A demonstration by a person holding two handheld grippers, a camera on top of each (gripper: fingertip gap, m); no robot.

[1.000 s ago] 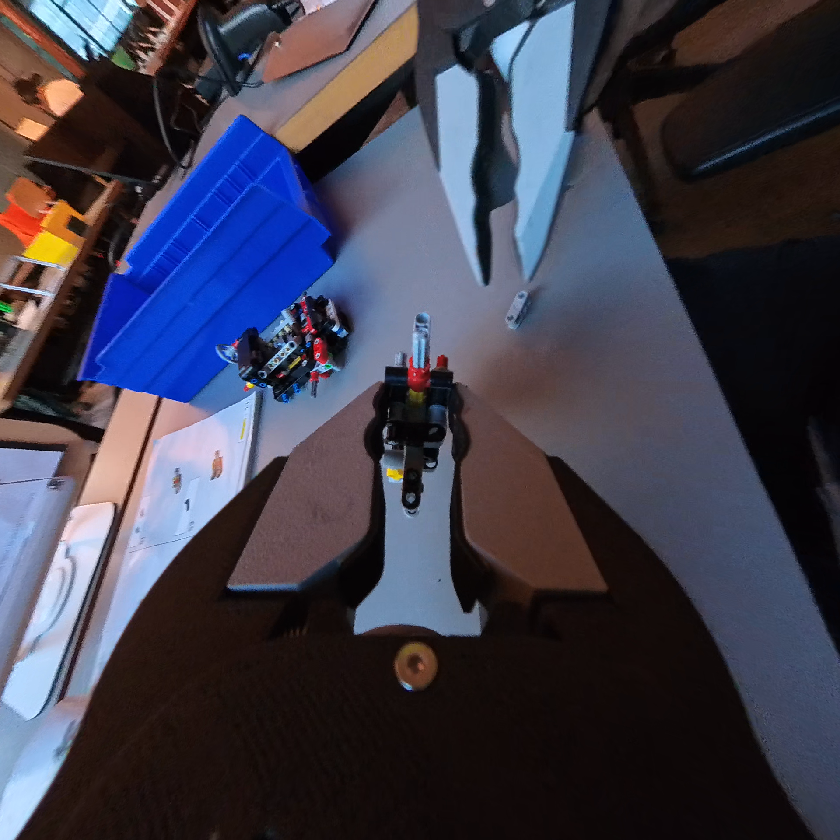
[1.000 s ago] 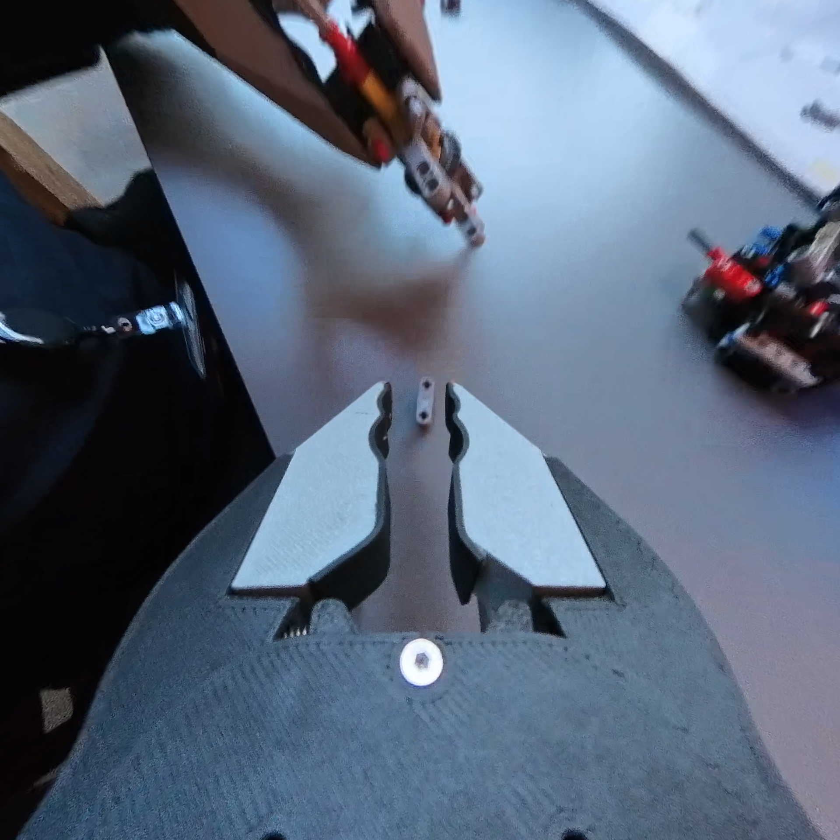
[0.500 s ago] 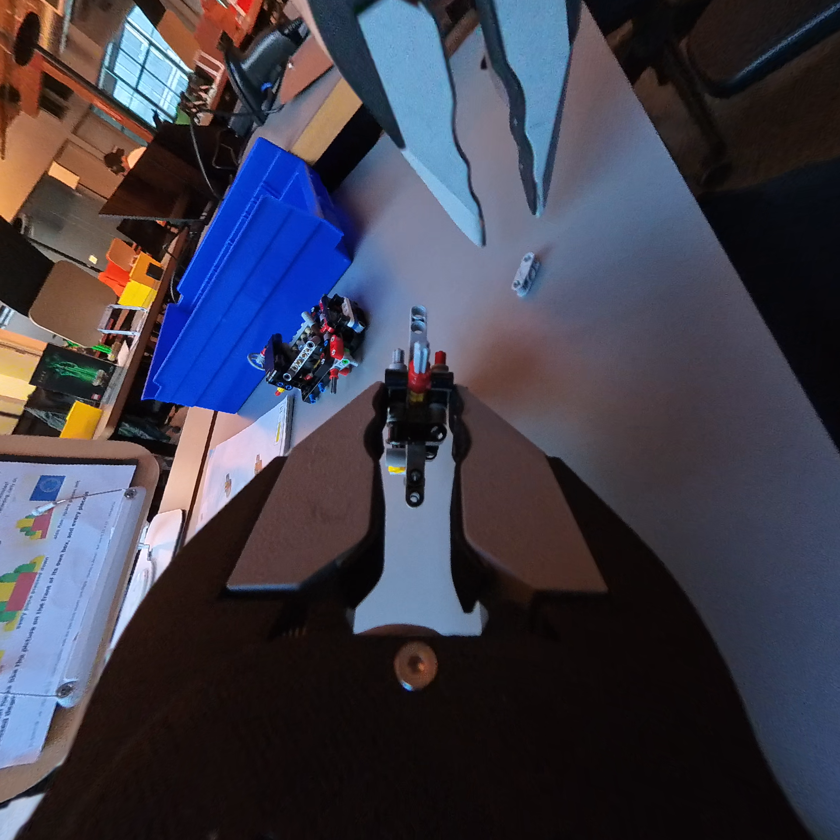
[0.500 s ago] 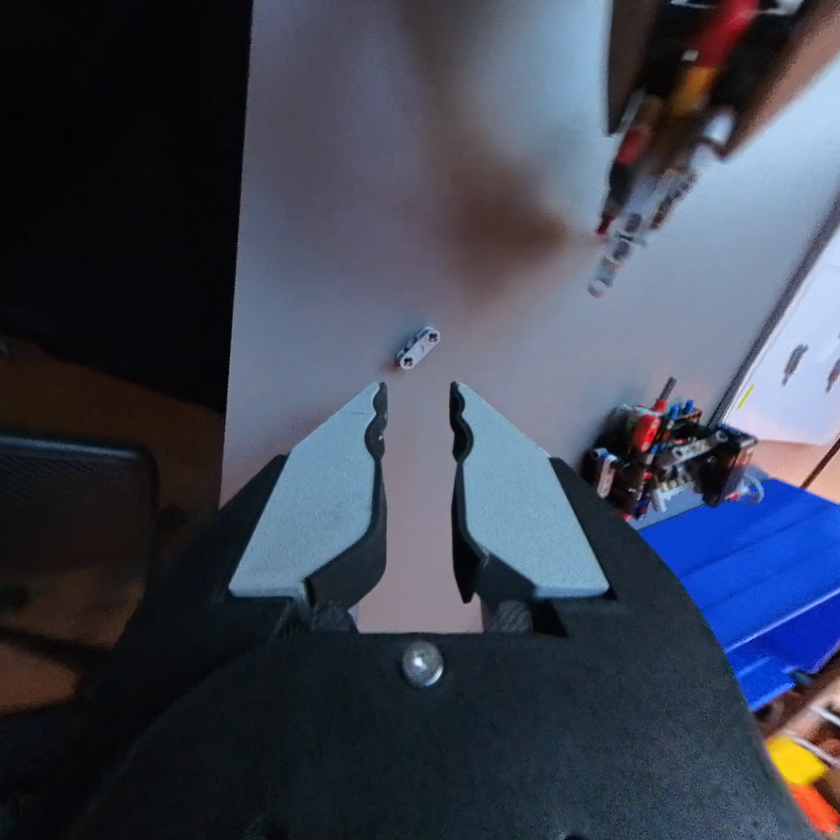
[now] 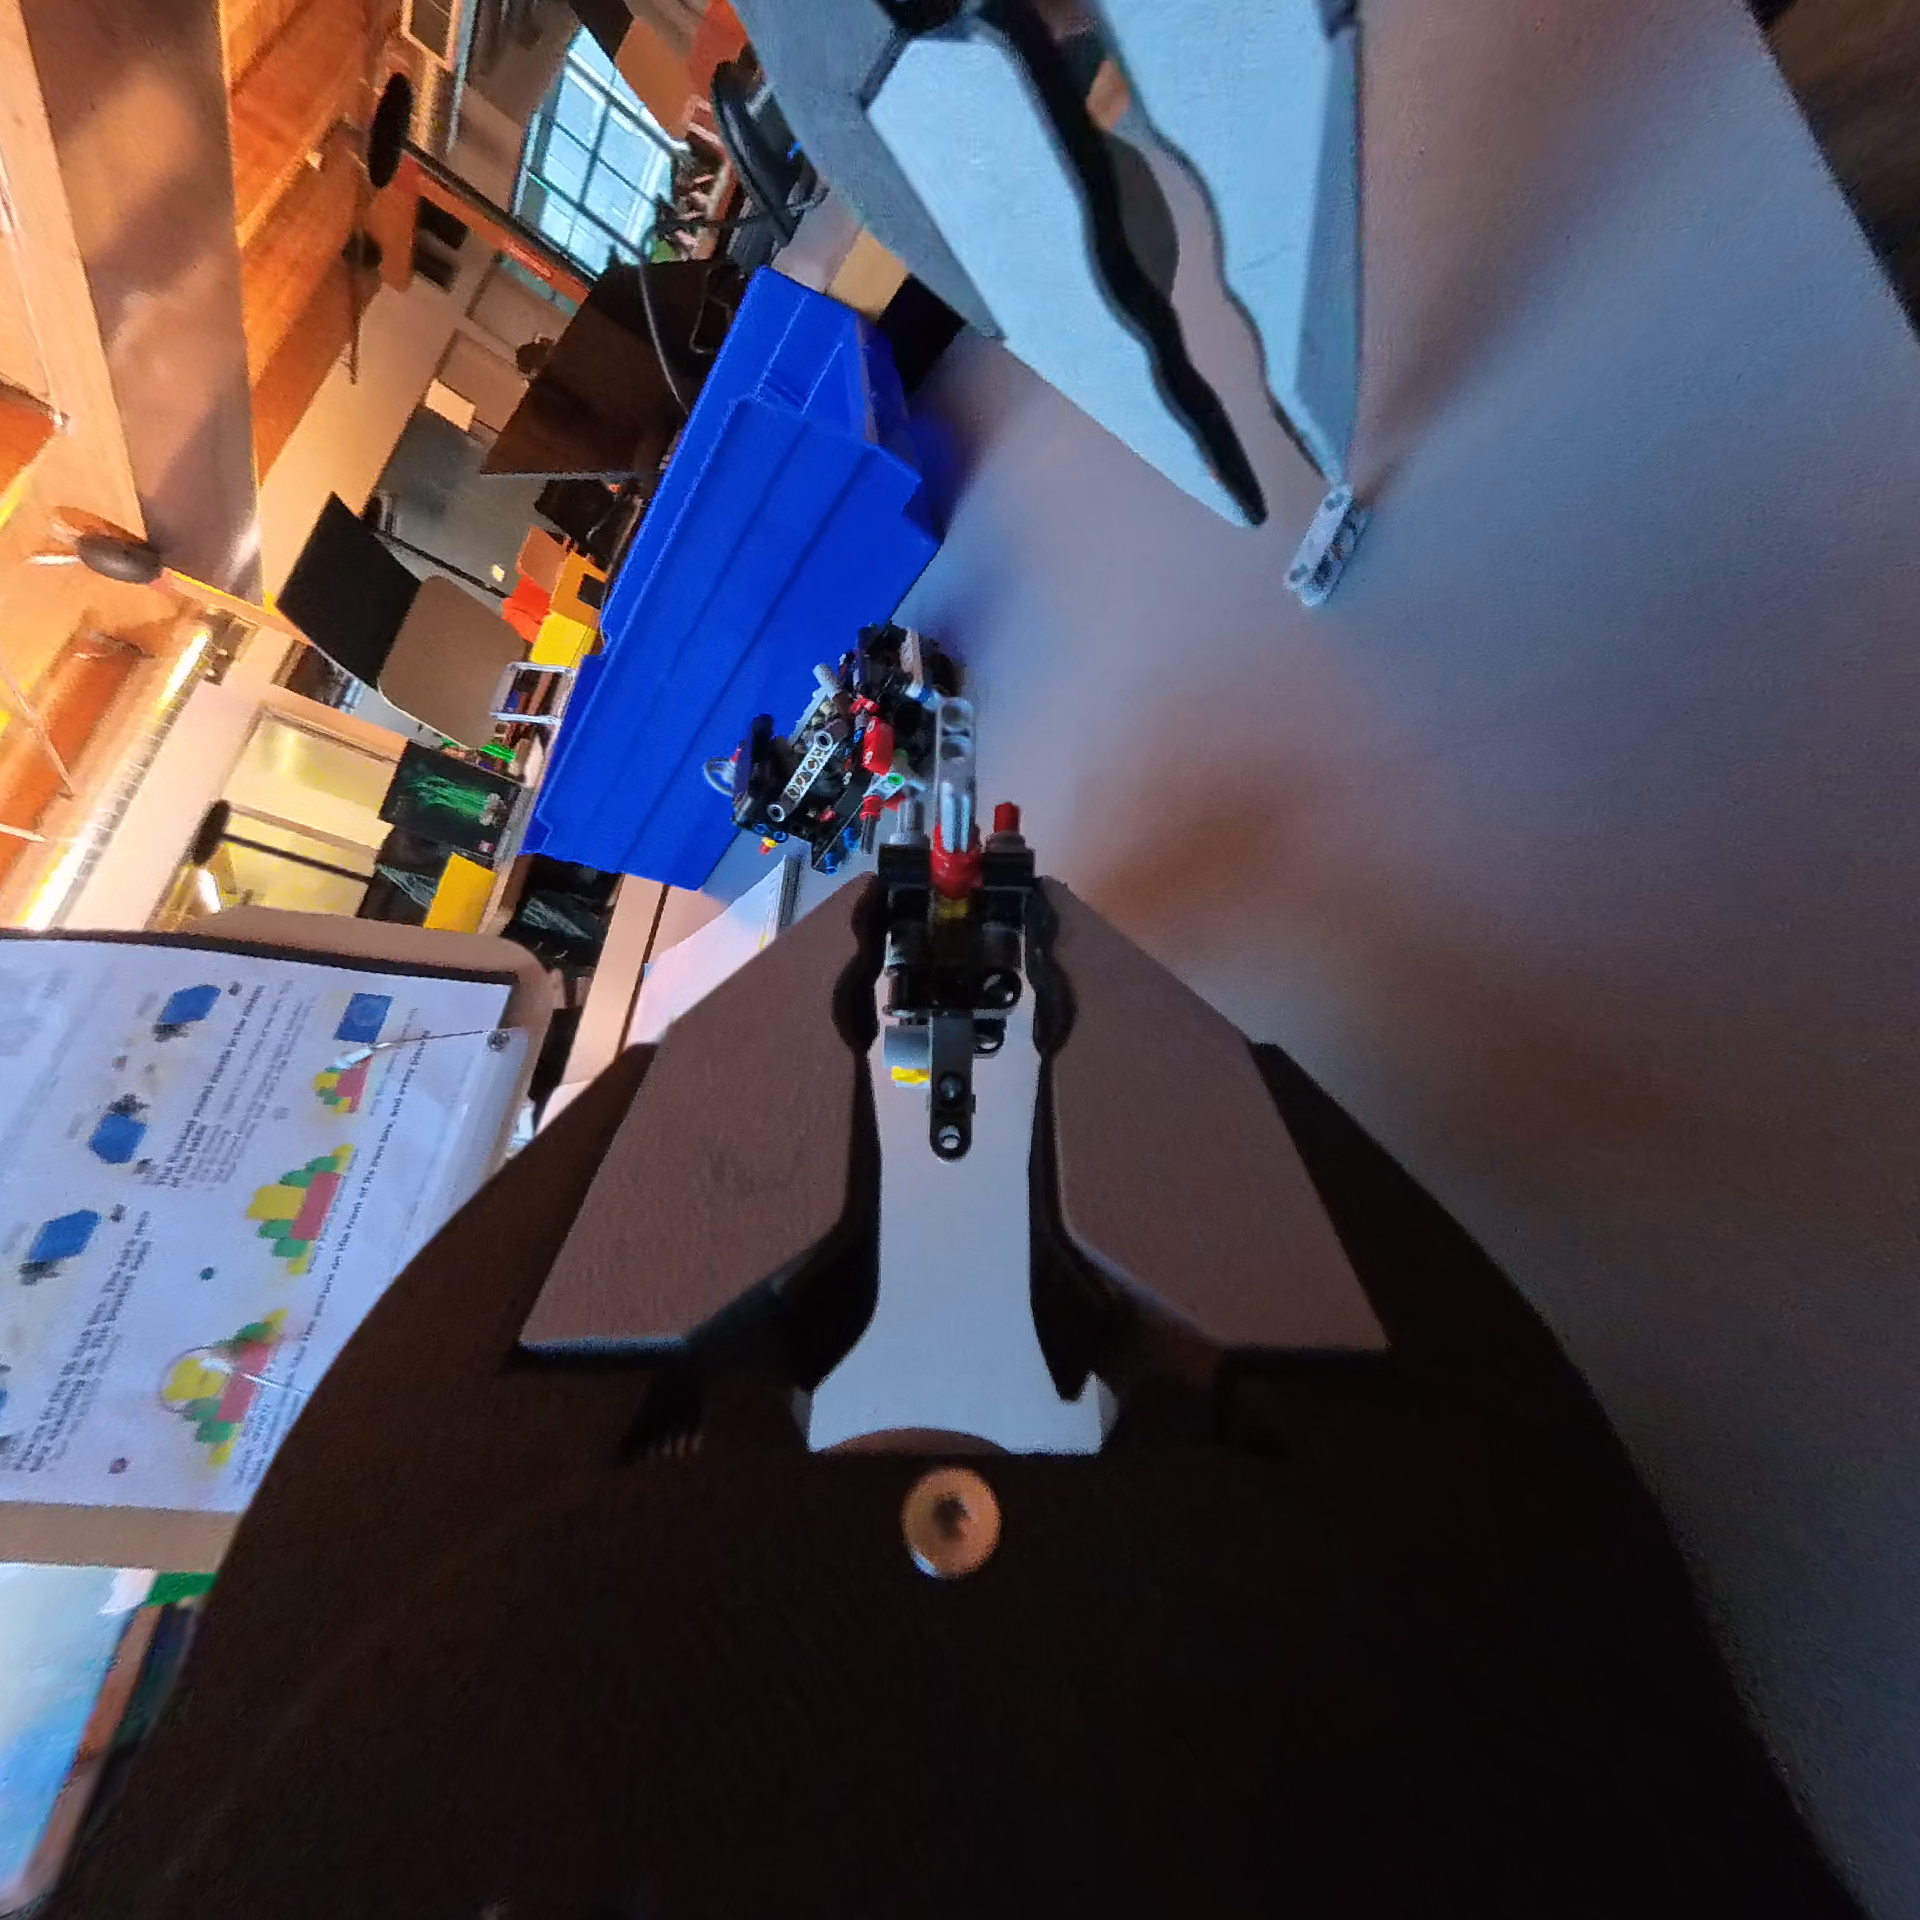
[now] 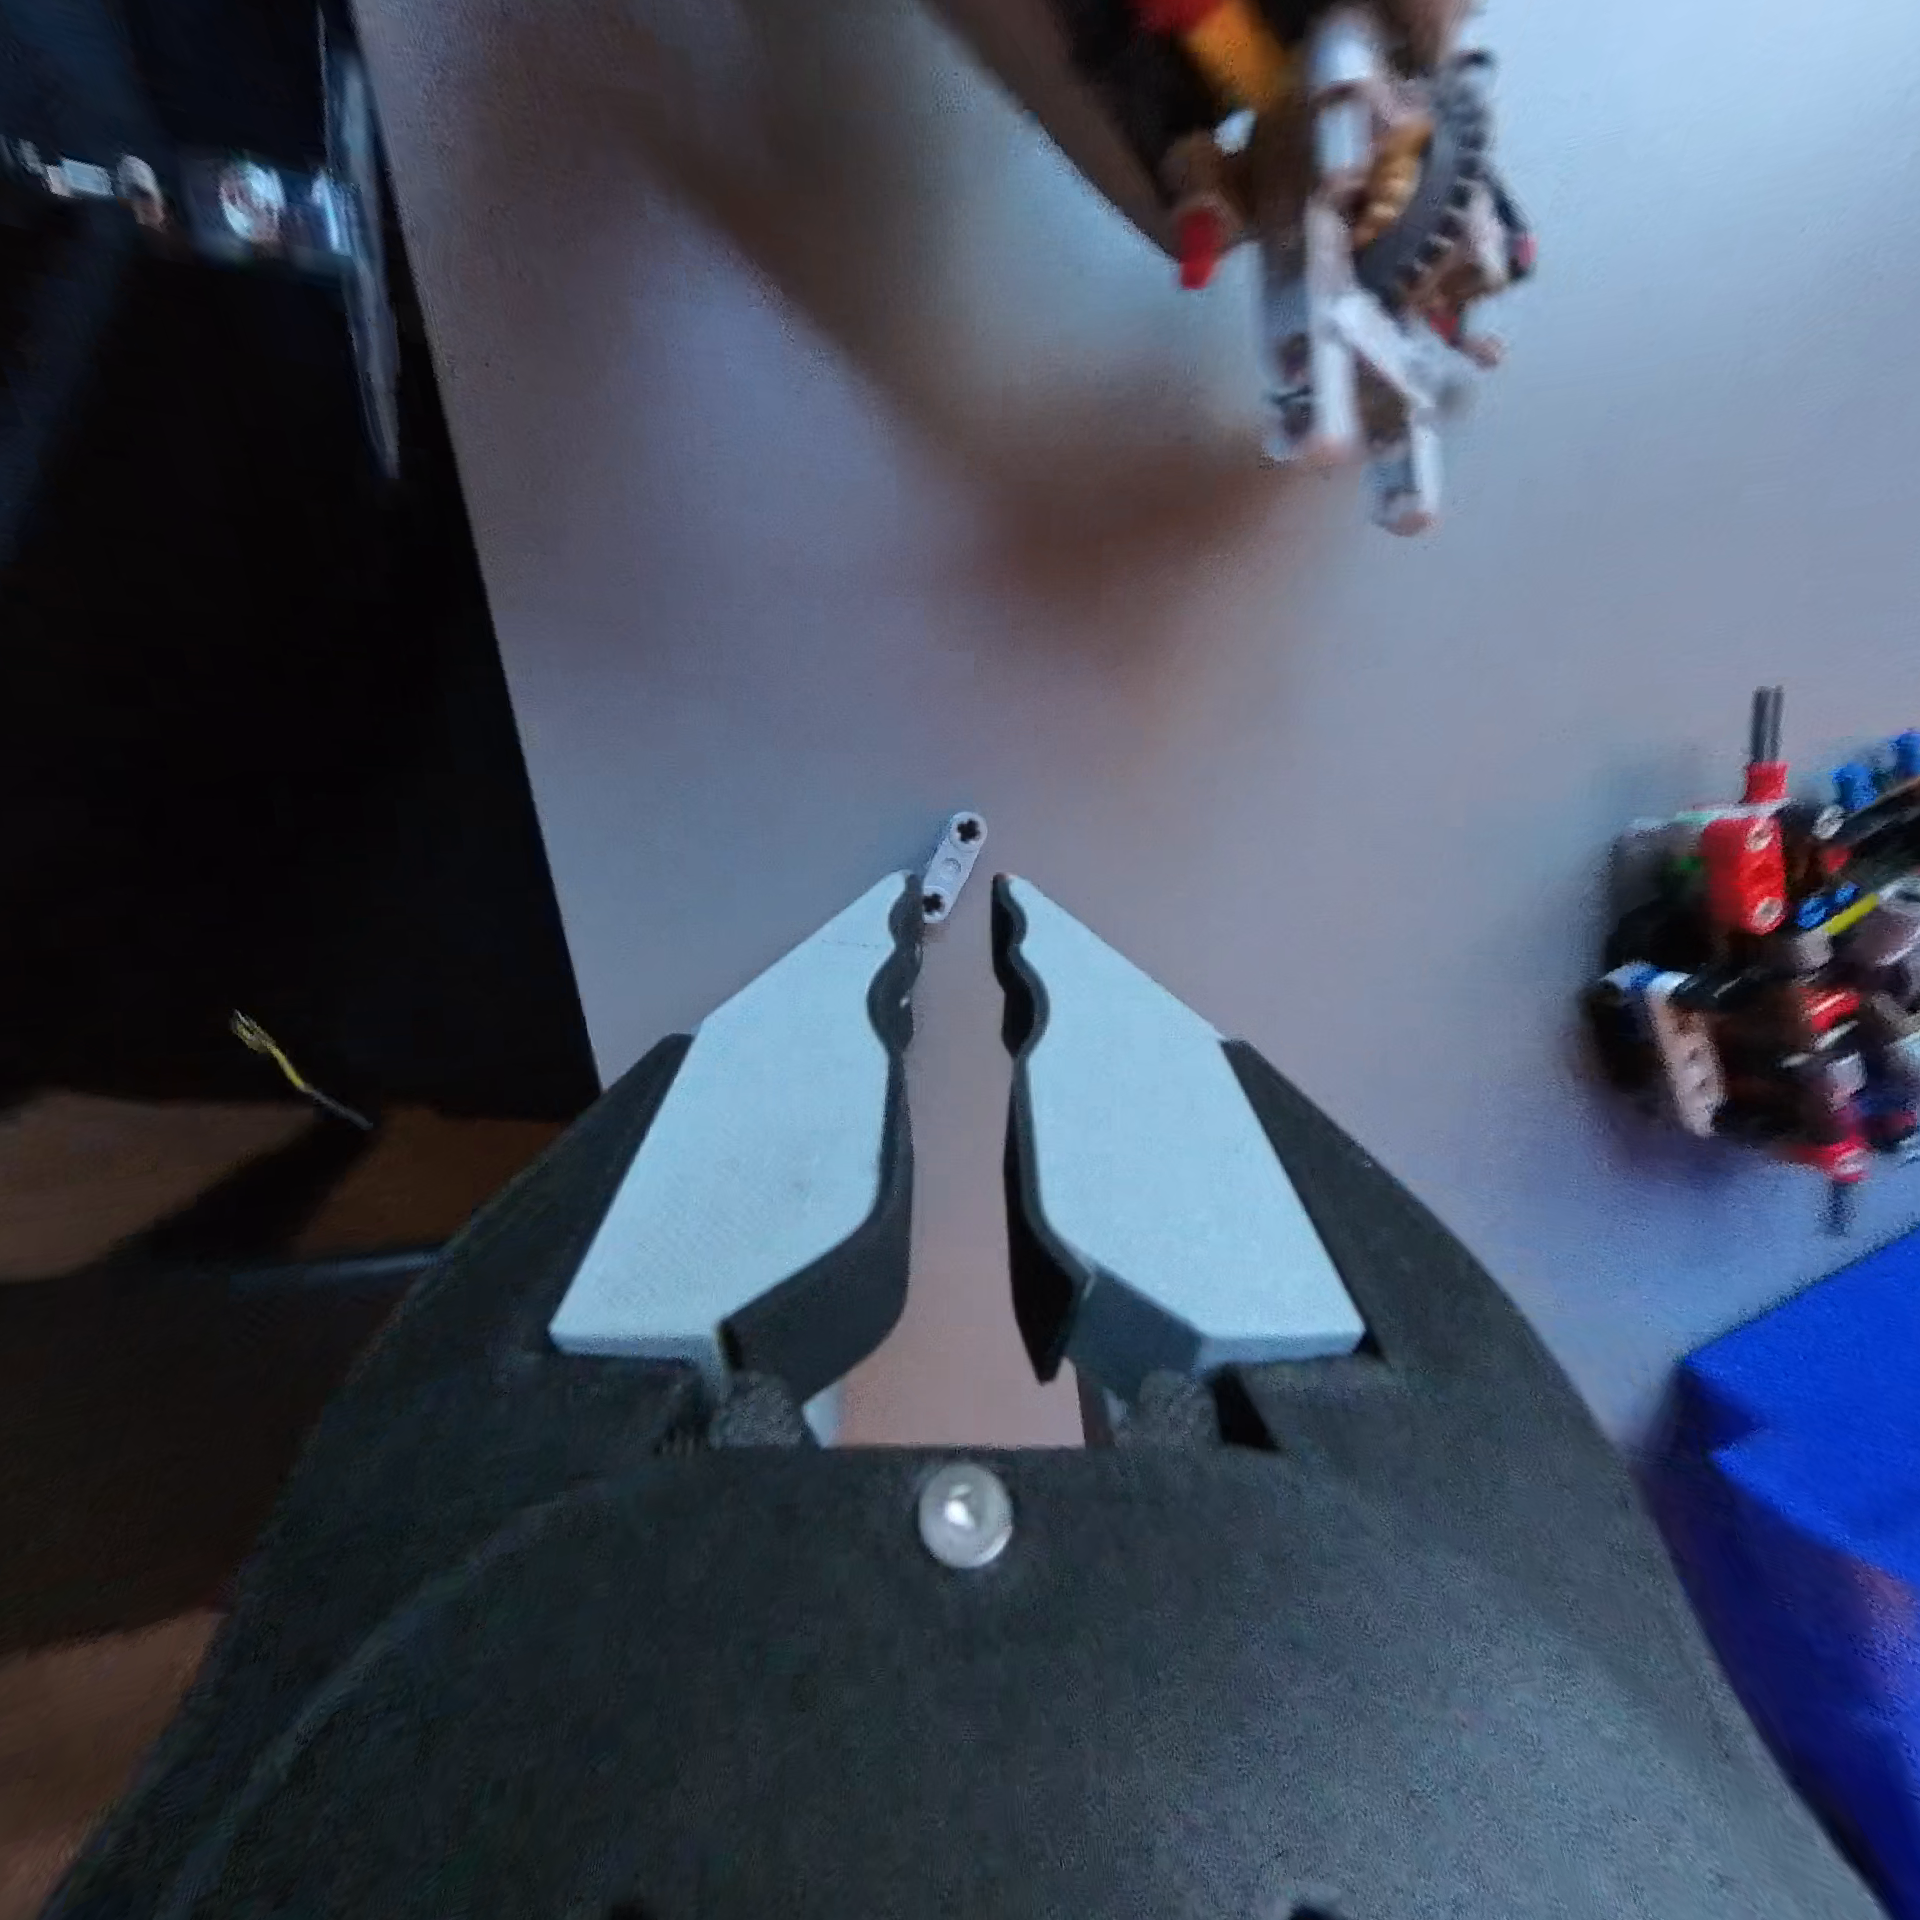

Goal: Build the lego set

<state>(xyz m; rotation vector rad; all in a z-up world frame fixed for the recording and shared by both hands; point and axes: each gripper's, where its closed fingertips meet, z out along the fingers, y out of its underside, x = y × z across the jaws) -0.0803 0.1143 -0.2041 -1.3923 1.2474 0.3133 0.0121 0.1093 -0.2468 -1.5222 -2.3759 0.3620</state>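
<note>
My left gripper (image 5: 951,896) is shut on a small black, red and grey brick assembly (image 5: 948,940) and holds it above the grey table (image 5: 1558,935). The assembly also shows at the top of the right wrist view (image 6: 1340,260). My right gripper (image 6: 951,883) is down at the table, its jaws narrowly open. A small grey two-hole link (image 6: 954,868) lies flat on the table between the fingertips. It touches the left fingertip (image 6: 899,904) and stands apart from the right one. In the left wrist view the link (image 5: 1325,545) lies at the right gripper's tips (image 5: 1294,499).
A larger black and red brick model (image 5: 842,758) stands on the table beside stacked blue bins (image 5: 748,603); both show at the right in the right wrist view (image 6: 1766,987). A board with printed building sheets (image 5: 229,1195) stands at the left. The table edge (image 6: 499,831) runs close to the link. Left tips to right tips: about 11 cm.
My right gripper came down to the grey link and its jaws narrowed around it. My left gripper kept its hold on the assembly and tilted a little.
</note>
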